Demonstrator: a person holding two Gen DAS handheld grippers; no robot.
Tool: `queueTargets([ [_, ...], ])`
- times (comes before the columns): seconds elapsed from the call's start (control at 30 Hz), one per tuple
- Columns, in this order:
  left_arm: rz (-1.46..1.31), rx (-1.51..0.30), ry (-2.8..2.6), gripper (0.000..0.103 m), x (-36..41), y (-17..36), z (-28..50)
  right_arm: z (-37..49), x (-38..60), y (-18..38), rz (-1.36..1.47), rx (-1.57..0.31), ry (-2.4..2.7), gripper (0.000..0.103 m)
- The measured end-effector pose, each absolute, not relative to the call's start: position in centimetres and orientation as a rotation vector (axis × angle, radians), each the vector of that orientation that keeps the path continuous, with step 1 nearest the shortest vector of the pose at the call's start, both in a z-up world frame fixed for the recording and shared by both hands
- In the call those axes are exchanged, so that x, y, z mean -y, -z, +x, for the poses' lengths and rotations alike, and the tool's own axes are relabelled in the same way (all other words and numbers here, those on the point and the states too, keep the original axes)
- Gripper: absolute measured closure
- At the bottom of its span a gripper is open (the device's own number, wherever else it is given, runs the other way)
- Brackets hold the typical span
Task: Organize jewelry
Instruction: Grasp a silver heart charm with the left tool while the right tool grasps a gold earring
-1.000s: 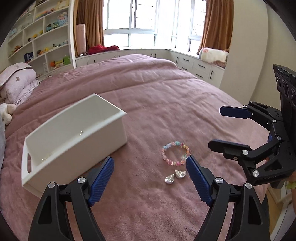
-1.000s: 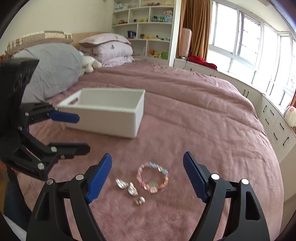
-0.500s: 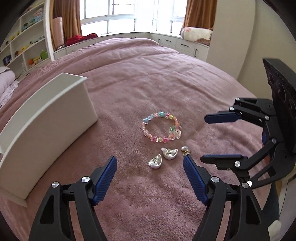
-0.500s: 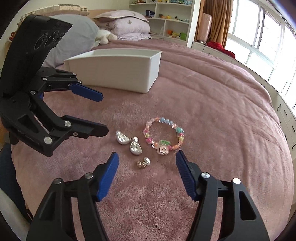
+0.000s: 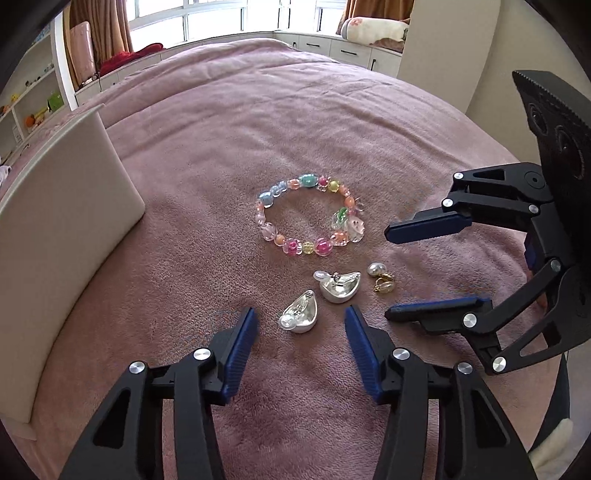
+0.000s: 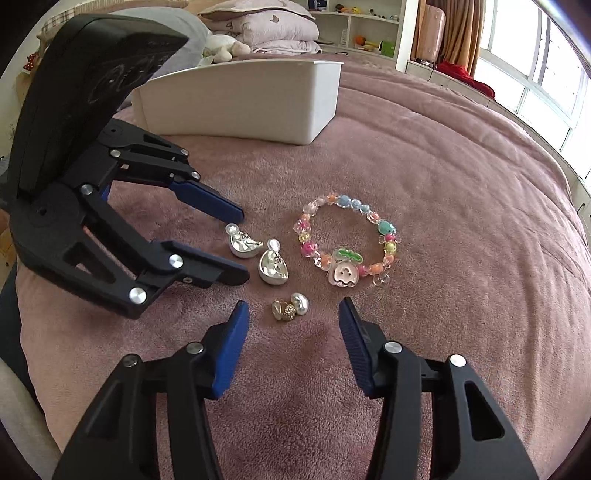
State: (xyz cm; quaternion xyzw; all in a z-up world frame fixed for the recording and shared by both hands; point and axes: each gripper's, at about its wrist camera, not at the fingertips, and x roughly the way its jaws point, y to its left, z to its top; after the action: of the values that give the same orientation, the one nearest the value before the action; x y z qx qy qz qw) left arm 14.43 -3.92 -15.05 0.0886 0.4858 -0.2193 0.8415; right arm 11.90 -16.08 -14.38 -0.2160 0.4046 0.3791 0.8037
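Both hand-held grippers low over the pink bed cover [image 5: 229,122], jaws spread on each, nothing pinched. Left hand-held gripper [image 5: 300,325] sits right at a silver teardrop earring [image 5: 300,316], which lies just ahead of the gap between its blue pads. Second silver earring [image 5: 339,287] just beyond it, close beside but apart. Right hand-held gripper [image 6: 291,317] comes in from the other side, a small gold-and-pearl earring pair [image 6: 291,307] lying in front of its open jaws; same pair seen from the left wrist at [image 5: 381,277], between the right gripper's two fingers. Pastel beaded bracelet [image 5: 308,218] flat on the cover past the earrings, closed loop, charm with a green leaf [image 6: 345,269] on the side nearest the right gripper. White storage bin [image 6: 251,99] stands on the bed well beyond the jewelry, left of the left gripper; inside not visible. Pillows [image 6: 266,26] and shelves [image 6: 362,29] behind
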Motion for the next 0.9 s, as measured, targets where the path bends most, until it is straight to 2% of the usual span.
queueTargets([
  [0.13, 0.197, -1.033, 0.462, 0.053, 4.1, 15.5, 14.7, 12.3, 15.7, 14.8, -0.472, -0.878, -0.816, 0.055],
  [0.2, 0.199, -1.035, 0.451, 0.059, 4.1, 15.6, 14.8, 12.4, 15.4, 15.0, -0.482, -0.885, -0.819, 0.057],
  [0.27, 0.186, -1.038, 0.436, 0.077, 3.9, 15.7, 15.0, 12.4, 15.2, 15.2, -0.487, -0.892, -0.826, 0.06],
  [0.3, 0.174, -1.042, 0.431, 0.079, 3.7, 15.8, 15.1, 12.5, 15.1, 15.2, -0.486, -0.894, -0.827, 0.063],
  [0.37, 0.151, -1.044, 0.434, 0.079, 3.3, 15.8, 15.2, 12.6, 15.0, 15.3, -0.482, -0.9, -0.83, 0.067],
  [0.43, 0.156, -1.043, 0.432, 0.079, 3.3, 15.8, 15.1, 12.7, 14.9, 15.4, -0.477, -0.908, -0.837, 0.077],
  [0.53, 0.177, -1.037, 0.421, 0.079, 3.4, 15.6, 14.8, 12.9, 14.7, 15.5, -0.469, -0.919, -0.846, 0.084],
  [0.9, 0.148, -1.004, 0.361, 0.079, 0.2, 13.6, 12.7, 12.0, 15.3, 14.6, -0.443, -0.926, -0.864, 0.085],
])
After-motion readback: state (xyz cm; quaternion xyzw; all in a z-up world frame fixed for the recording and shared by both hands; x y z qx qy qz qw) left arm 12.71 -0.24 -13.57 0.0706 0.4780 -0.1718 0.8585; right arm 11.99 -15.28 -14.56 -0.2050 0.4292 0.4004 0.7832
